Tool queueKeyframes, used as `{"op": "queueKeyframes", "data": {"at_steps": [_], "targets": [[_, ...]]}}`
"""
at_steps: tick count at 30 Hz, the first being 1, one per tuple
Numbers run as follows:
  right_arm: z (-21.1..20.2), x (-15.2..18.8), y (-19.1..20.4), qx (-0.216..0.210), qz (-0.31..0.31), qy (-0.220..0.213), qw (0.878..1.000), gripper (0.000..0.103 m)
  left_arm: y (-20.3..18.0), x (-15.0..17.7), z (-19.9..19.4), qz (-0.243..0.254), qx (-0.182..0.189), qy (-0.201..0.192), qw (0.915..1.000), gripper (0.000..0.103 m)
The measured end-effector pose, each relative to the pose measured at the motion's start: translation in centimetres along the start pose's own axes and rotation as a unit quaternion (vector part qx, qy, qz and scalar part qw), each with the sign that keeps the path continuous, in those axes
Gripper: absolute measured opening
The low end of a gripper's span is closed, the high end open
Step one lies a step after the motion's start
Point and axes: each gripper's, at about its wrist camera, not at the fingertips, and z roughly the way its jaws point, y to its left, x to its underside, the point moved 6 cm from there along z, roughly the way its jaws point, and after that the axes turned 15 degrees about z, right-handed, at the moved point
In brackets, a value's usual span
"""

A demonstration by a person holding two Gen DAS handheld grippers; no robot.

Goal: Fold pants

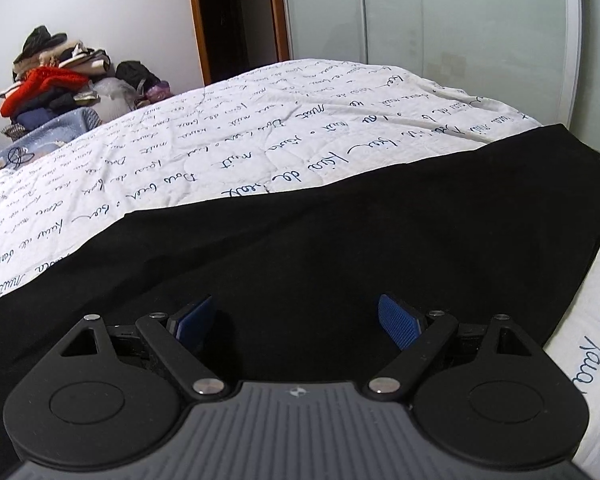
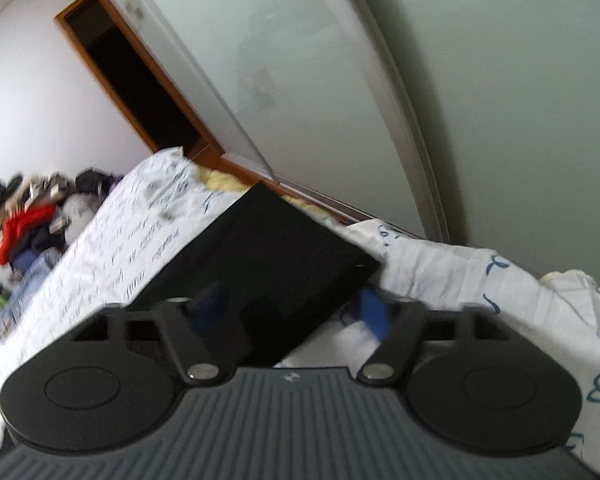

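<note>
Pants (image 1: 340, 240), one black pair, lie spread flat across the near side of the bed's white quilt (image 1: 220, 128), which is printed with blue handwriting. From my remote seat I see the left gripper (image 1: 300, 320) low over the pants, its two blue-padded fingers (image 1: 400, 322) spread apart with nothing between them. My right gripper (image 2: 292, 312) sits over the pants' edge (image 2: 268, 248), jaws likewise wide and holding nothing; that view is tilted and blurred. Beyond the quilt's far side, one heap of clothes (image 1: 48, 76), with a red piece showing, sits against the white wall. Behind the bed stand frosted sliding doors (image 1: 420, 12) beside a dark, wood-framed opening (image 1: 232, 12).
</note>
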Motion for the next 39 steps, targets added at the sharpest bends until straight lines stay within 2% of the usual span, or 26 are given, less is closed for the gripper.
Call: {"op": "queueKeyframes", "data": {"at_steps": [1, 2, 4, 7, 10, 13, 16, 17, 19, 23, 24, 25, 26, 27, 28, 29, 31, 34, 37, 39], "targets": [[0.1, -0.1, -0.3, -0.001, 0.011, 0.0, 1.0, 0.031, 0.0, 0.0, 0.0, 0.002, -0.001, -0.001, 1.0, 0.09], [0.2, -0.4, -0.4, -0.002, 0.021, -0.001, 1.0, 0.021, 0.0, -0.1, -0.1, 0.003, -0.002, -0.001, 1.0, 0.09], [0.2, -0.5, -0.7, -0.018, 0.042, -0.003, 0.999, 0.015, 0.0, -0.2, -0.1, 0.005, 0.0, 0.0, 1.0, 0.09], [-0.2, 0.0, 0.0, -0.025, 0.018, -0.021, 0.999, 0.013, 0.2, -0.9, -0.3, -0.002, 0.019, 0.0, 0.9998, 0.09], [-1.0, 0.8, 2.2, -0.015, -0.059, -0.048, 0.997, 0.012, 0.2, -2.0, -0.2, -0.026, 0.054, -0.003, 0.9982, 0.09], [-2.5, 2.2, 5.4, -0.01, -0.161, -0.071, 0.984, 0.011, 0.0, -3.5, 0.2, -0.061, 0.105, 0.007, 0.9926, 0.09], [-3.0, 4.1, 7.9, -0.003, -0.253, -0.085, 0.964, 0.011, -0.8, -5.2, 0.9, -0.112, 0.169, 0.016, 0.979, 0.09], [-3.0, 4.4, 8.3, -0.002, -0.268, -0.086, 0.96, 0.007, -1.2, -5.7, 1.1, -0.121, 0.186, 0.016, 0.975, 0.09], [-3.0, 4.6, 8.1, -0.005, -0.266, -0.074, 0.961, 0.001, -2.2, -6.6, 1.3, -0.116, 0.194, 0.014, 0.974, 0.09], [-2.4, 4.1, 7.1, 0.006, -0.252, -0.066, 0.966, 0.001, -4.6, -7.6, 1.2, -0.054, 0.157, -0.004, 0.9861, 0.09], [-2.3, 4.2, 6.9, 0.011, -0.254, -0.064, 0.965, 0.002, -5.1, -7.5, 1.2, -0.036, 0.149, -0.005, 0.9882, 0.09], [-2.2, 4.2, 6.7, 0.023, -0.255, -0.061, 0.965, 0.009, -5.6, -7.6, 1.4, -0.021, 0.142, -0.004, 0.9896, 0.09], [-2.3, 4.2, 6.5, 0.03, -0.251, -0.062, 0.965, 0.026, -6.0, -7.4, 1.5, -0.008, 0.136, -0.003, 0.9907, 0.09], [-2.8, 4.1, 5.8, 0.034, -0.244, -0.063, 0.967, 0.037, -6.3, -7.3, 1.6, 0.002, 0.129, -0.004, 0.9916, 0.09], [-3.3, 4.0, 5.3, 0.028, -0.229, -0.062, 0.971, 0.055, -6.5, -7.3, 1.7, 0.009, 0.122, -0.005, 0.9925, 0.09], [-3.7, 3.8, 4.7, 0.02, -0.207, -0.059, 0.976, 0.068, -6.7, -7.3, 1.9, 0.016, 0.115, -0.007, 0.9932, 0.09], [-3.7, 3.2, 3.2, 0.016, -0.158, -0.046, 0.986, 0.078, -7.0, -7.1, 2.2, 0.03, 0.107, -0.006, 0.9938, 0.09], [-2.3, 2.3, 1.3, 0.026, -0.101, -0.019, 0.994, 0.078, -7.1, -6.7, 2.8, 0.034, 0.104, 0.002, 0.994, 0.09], [-0.6, 1.2, 0.5, 0.001, -0.047, 0.002, 0.999, 0.078, -6.9, -6.5, 2.5, 0.027, 0.111, 0.0, 0.9935, 0.09], [0.6, 0.7, 0.4, -0.008, -0.028, 0.007, 1.0, 0.056, -6.6, -6.5, 2.1, 0.031, 0.107, -0.006, 0.9938, 0.09]]}}
